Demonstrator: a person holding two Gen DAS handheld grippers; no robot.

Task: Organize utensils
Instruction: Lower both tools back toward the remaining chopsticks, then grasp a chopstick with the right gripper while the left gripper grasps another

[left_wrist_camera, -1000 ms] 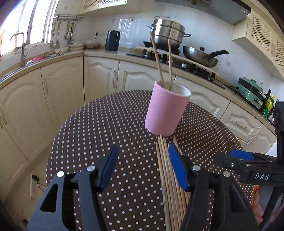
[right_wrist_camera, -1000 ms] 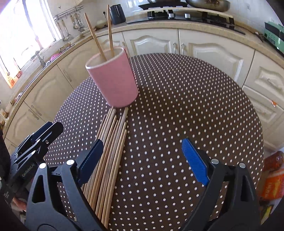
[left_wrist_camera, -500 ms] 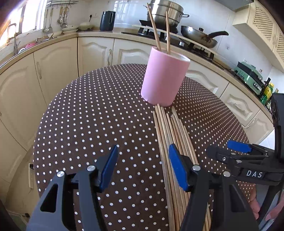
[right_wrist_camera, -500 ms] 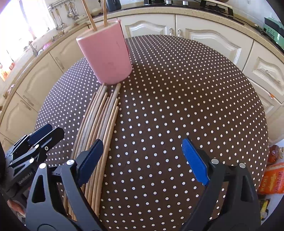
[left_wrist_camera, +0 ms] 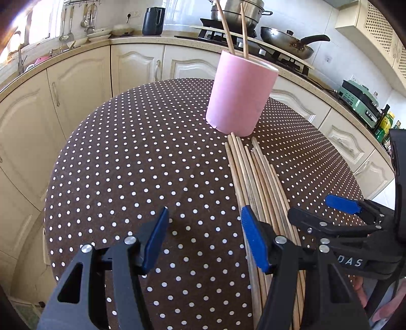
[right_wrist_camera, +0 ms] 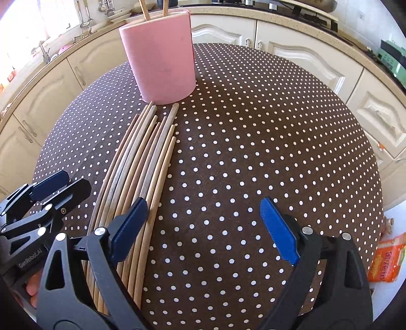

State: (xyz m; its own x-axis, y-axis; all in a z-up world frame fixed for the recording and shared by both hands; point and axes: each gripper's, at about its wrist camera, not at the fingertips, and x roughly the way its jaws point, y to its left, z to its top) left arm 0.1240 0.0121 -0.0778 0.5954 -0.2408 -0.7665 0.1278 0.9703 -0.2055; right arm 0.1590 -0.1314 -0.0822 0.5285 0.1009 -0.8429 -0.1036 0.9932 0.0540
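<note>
A pink cup [left_wrist_camera: 241, 96] stands on the far part of a round polka-dot table [left_wrist_camera: 127, 165], with two chopsticks [left_wrist_camera: 234, 30] upright in it. Several wooden chopsticks [left_wrist_camera: 256, 182] lie side by side on the table, running from the cup's base toward me. My left gripper [left_wrist_camera: 204, 238] is open and empty, low over the table just left of the bundle. My right gripper [right_wrist_camera: 204, 226] is open and empty, its left finger over the bundle's [right_wrist_camera: 142, 167] right edge. The cup [right_wrist_camera: 159, 55] also shows in the right wrist view. Each gripper shows in the other's view.
Cream kitchen cabinets and a counter curve round behind the table. A hob with a steel pot and a frying pan [left_wrist_camera: 286, 43] lies behind the cup, a black kettle [left_wrist_camera: 153, 21] to the left. An orange packet [right_wrist_camera: 385, 259] lies below the table's right edge.
Both grippers have dropped lower and moved closer to the table and the chopstick bundle. The cup and the chopsticks have not moved. Both stay open.
</note>
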